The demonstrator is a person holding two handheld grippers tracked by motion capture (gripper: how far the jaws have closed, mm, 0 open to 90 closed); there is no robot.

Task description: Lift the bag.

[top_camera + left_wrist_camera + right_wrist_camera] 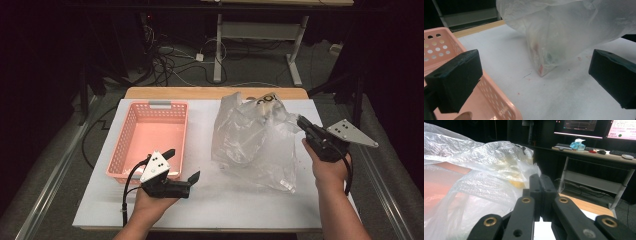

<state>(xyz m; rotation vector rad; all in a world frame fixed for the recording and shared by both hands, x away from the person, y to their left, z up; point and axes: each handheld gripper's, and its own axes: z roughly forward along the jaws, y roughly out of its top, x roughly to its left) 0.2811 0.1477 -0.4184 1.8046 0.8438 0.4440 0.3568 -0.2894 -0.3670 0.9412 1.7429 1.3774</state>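
Plastic bag (255, 142) — clear, crinkled and bulging — sits on the right half of the white table (210, 200), its lower end lying flat toward the near edge and its top bunched up toward the far side. Something with red and yellow on it shows faintly through the film, too blurred to name. At the bag's upper right edge the right gripper (301, 121) has its jaws pressed fully together; in the right gripper view the film (499, 160) bunches right against the closed tips, though whether a fold is actually pinched between them cannot be told. The right hand (327, 167) holds that gripper just off the bag's right side.

To the left of the bag, well apart from it, stands a pink perforated basket (129, 135). The left gripper (182, 164) hovers at the basket's near right corner, jaws spread as wide as they go and holding nothing — one jaw over the basket rim (499, 100), the other over bare table.
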